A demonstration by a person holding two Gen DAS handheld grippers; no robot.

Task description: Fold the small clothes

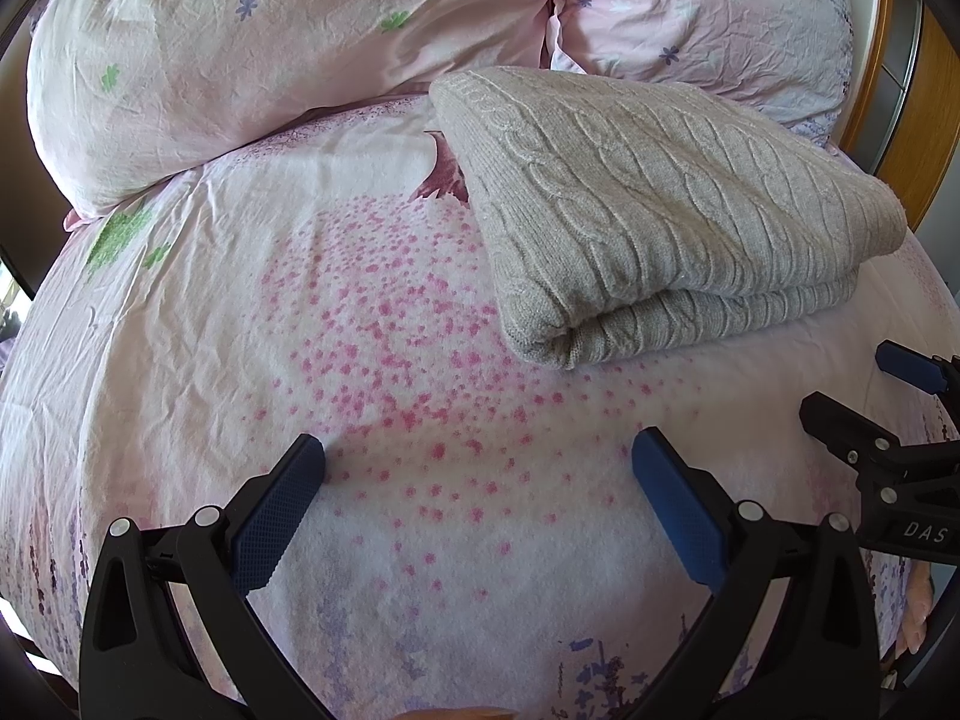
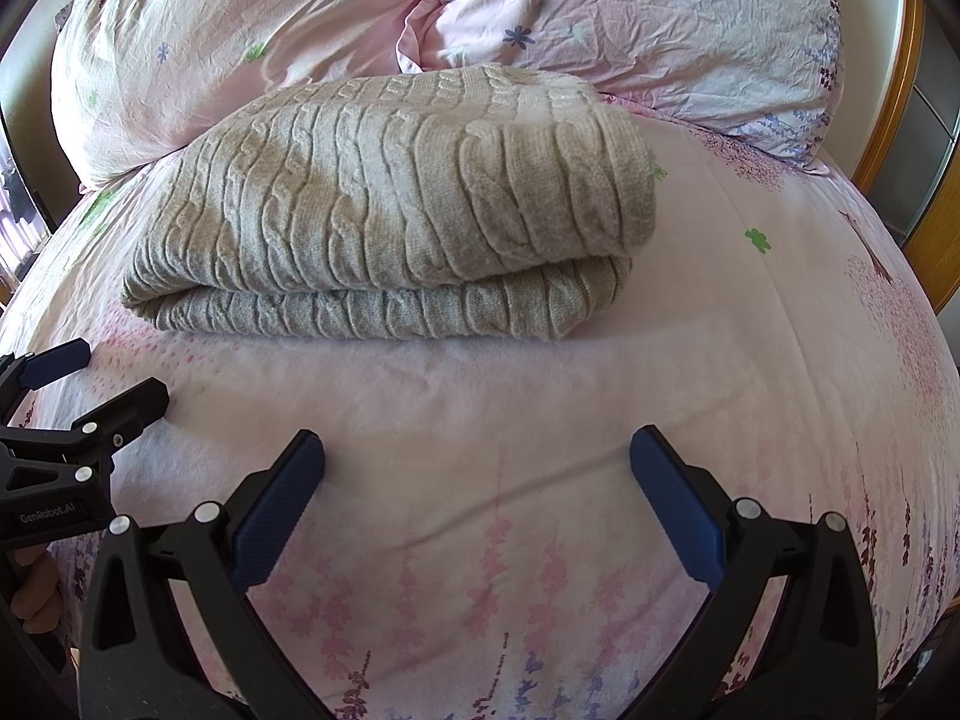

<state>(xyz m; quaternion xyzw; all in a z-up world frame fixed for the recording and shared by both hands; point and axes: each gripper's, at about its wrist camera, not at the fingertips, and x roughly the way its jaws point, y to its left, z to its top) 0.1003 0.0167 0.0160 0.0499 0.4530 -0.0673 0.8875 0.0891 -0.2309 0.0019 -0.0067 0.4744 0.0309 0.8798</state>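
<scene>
Pink flowered bedsheet (image 1: 198,324) is spreading under both my grippers. My left gripper (image 1: 478,468) is hovering with its fingers spread wide and nothing between them, and my right gripper (image 2: 477,462) is hanging the same way, wide and holding nothing. Ahead of my right fingers, and ahead and to the right of my left ones, the folded grey cable-knit sweater (image 2: 390,210) is lying on the sheet. Beyond it, two pillows (image 2: 660,24) are resting against the wooden headboard (image 2: 900,78).
</scene>
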